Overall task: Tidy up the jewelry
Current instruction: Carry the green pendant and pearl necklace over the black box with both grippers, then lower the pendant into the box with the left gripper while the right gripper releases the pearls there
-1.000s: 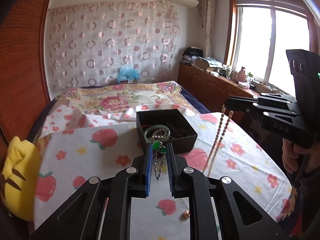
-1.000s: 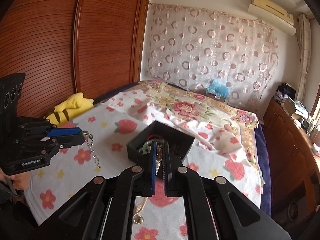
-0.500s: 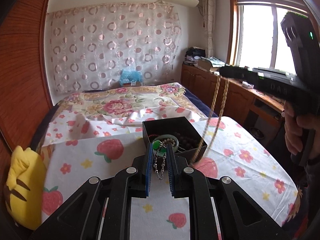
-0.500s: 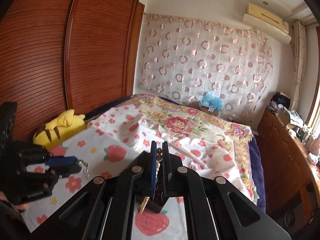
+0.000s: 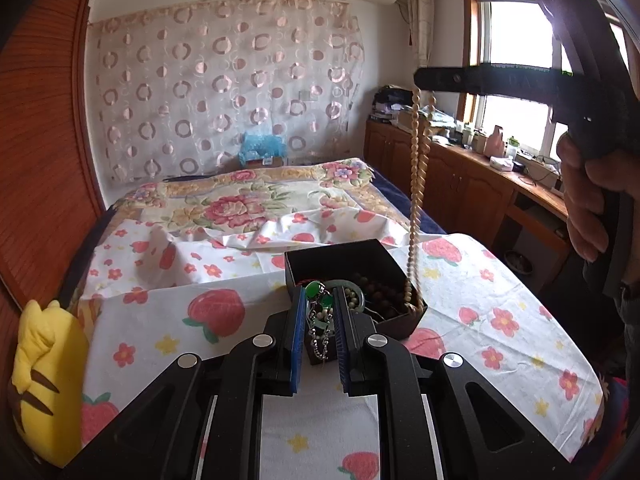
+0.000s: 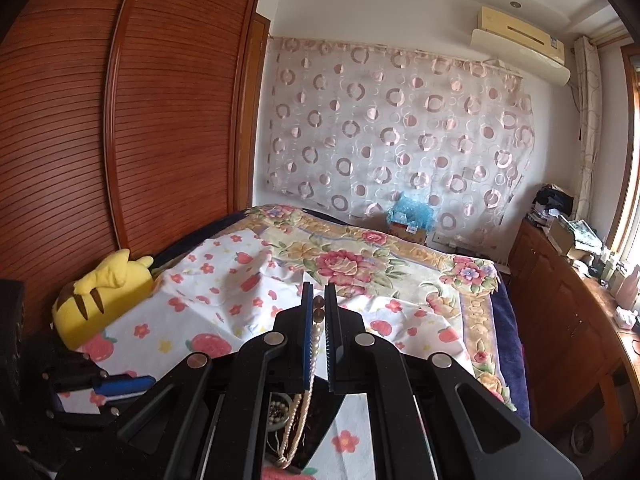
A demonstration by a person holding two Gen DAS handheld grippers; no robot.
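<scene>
A black open box (image 5: 320, 258) sits on the strawberry-print cloth and holds a jade bangle, dark beads and other jewelry. My left gripper (image 5: 318, 312) is shut on a green-stone pendant with a silver chain (image 5: 318, 338), just in front of the box's near edge. My right gripper (image 6: 318, 312), seen high at the right in the left wrist view (image 5: 424, 80), is shut on a long beige bead necklace (image 5: 418, 184). The necklace hangs straight down with its lower end inside the box. The box shows below the right gripper in the right wrist view (image 6: 280, 412).
A yellow plush toy (image 5: 44, 380) lies at the cloth's left edge. A flowered bedspread (image 5: 248, 200) lies behind the box. A wooden wardrobe (image 6: 120, 140) stands on the left and a wooden sideboard (image 5: 480, 184) under the window on the right.
My right gripper has risen and carried the bead necklace over the box, its end now dangling inside. My left gripper has moved forward to the box's near edge with the pendant.
</scene>
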